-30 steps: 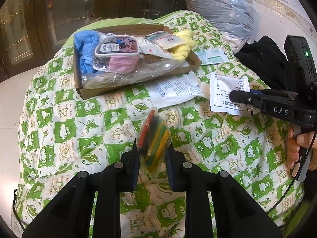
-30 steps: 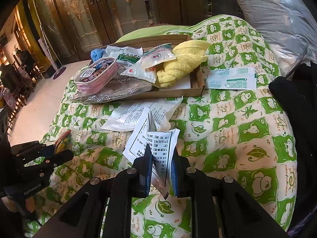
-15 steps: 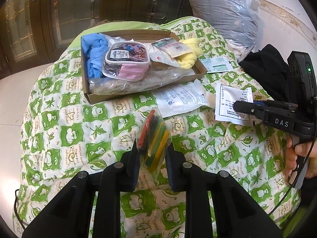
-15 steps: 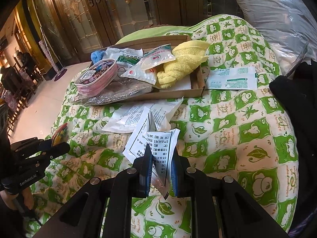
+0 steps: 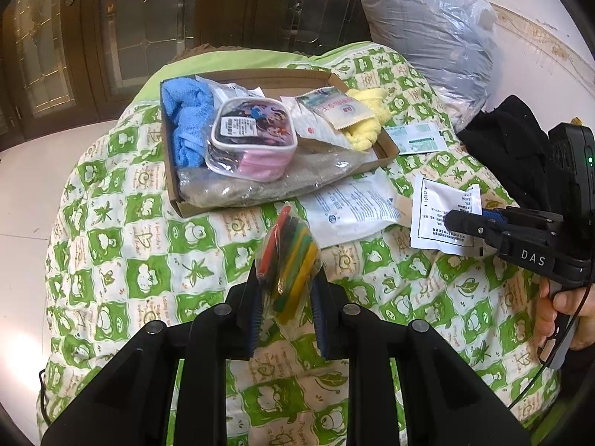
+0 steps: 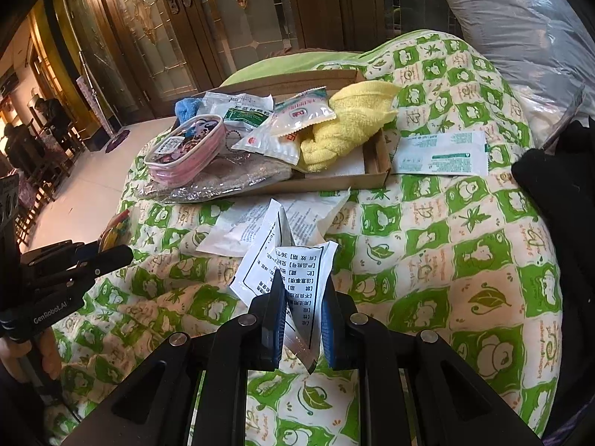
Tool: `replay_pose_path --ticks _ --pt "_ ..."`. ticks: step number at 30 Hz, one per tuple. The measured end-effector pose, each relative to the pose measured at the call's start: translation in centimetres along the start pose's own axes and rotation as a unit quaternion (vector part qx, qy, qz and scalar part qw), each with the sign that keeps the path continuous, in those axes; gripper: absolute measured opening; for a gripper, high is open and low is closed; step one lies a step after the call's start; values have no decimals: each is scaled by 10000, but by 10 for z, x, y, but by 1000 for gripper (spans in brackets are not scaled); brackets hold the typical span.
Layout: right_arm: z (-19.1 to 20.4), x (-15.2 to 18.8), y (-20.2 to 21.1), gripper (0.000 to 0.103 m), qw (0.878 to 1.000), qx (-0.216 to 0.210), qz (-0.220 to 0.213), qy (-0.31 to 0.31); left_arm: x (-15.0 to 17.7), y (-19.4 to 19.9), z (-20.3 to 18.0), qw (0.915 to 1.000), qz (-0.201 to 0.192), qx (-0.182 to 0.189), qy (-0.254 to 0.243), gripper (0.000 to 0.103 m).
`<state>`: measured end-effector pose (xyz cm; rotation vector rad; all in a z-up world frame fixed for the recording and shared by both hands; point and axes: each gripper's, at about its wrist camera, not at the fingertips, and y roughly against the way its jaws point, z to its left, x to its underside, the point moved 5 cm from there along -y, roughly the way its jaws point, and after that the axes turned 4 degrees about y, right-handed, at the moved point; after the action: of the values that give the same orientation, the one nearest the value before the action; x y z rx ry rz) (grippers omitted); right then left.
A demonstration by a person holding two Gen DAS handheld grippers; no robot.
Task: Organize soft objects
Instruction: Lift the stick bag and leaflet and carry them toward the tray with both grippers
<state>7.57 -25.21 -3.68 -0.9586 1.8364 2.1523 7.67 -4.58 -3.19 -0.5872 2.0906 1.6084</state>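
Left gripper (image 5: 286, 290) is clenched on a bag of coloured sticks (image 5: 292, 256) and right gripper (image 6: 301, 319) on a white sachet (image 6: 293, 275), both lifted off the quilt (image 5: 130, 260), probably bound for the box (image 5: 386, 146) near its far edge.

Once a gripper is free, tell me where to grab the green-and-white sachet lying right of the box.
Pinch the green-and-white sachet at its right-hand short edge, coming from the right. It lies flat on the quilt with its left end close against the cardboard box, so probably only the far end leaves finger room.
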Motion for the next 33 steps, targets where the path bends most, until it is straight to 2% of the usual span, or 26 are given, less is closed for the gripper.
replay_pose_path --ticks 16,33 --pt "-14 -41 3 16 9994 182 -265 128 -62 9 -12 9985 -330 -166 -401 20" --pt "-18 -78 -6 16 9979 238 -470 371 -110 -9 -13 9973 -321 -339 -569 20"
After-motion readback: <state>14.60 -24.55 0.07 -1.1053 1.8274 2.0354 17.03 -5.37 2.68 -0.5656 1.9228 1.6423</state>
